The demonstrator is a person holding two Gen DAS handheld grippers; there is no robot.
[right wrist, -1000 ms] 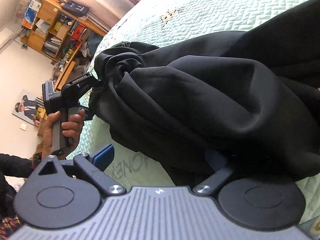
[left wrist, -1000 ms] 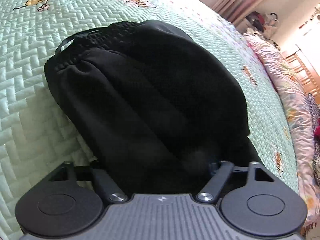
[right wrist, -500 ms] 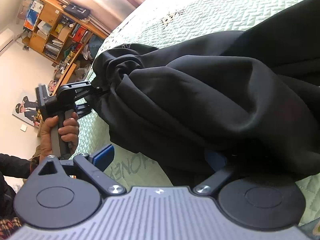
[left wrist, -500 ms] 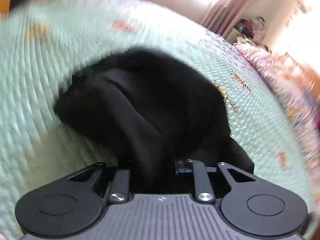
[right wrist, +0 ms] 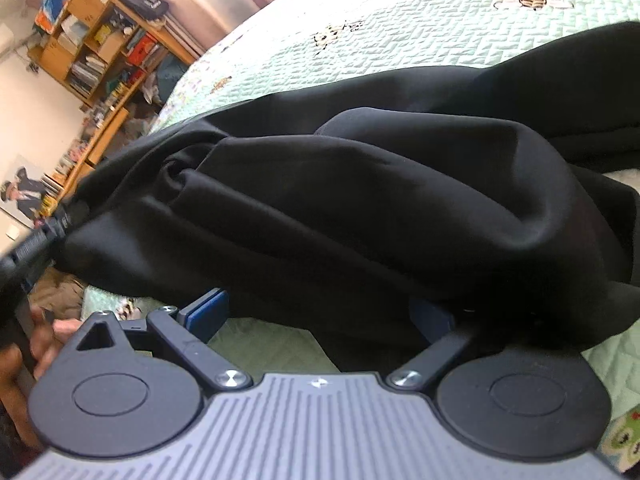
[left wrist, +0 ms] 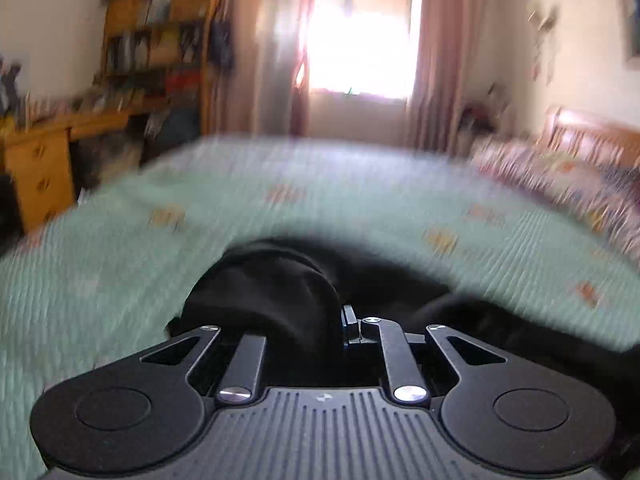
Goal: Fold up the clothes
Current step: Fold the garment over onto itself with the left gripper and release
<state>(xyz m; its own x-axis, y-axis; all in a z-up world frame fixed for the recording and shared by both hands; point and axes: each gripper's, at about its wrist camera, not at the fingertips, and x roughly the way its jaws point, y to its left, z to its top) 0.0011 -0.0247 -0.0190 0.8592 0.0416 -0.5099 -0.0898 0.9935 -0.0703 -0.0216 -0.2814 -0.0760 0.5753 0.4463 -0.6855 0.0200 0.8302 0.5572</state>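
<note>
Here the left gripper's [left wrist: 296, 332] jaws are closing on black cloth [right wrist: 360, 208]; right's half-buried, apart.

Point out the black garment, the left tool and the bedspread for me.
black garment [right wrist: 360, 208]: right wrist view, bunched middle fold.
left tool [left wrist: 304, 332]: left wrist view, midway between its fingertips, on gripped cloth.
bedspread [right wrist: 420, 32]: right wrist view, bare quilted part.

A home bedroom: quilted bee-print bedspread [right wrist: 420, 28], cluttered wooden bookshelves [right wrist: 92, 36], pink curtains [left wrist: 436, 52], bright window [left wrist: 360, 36].
</note>
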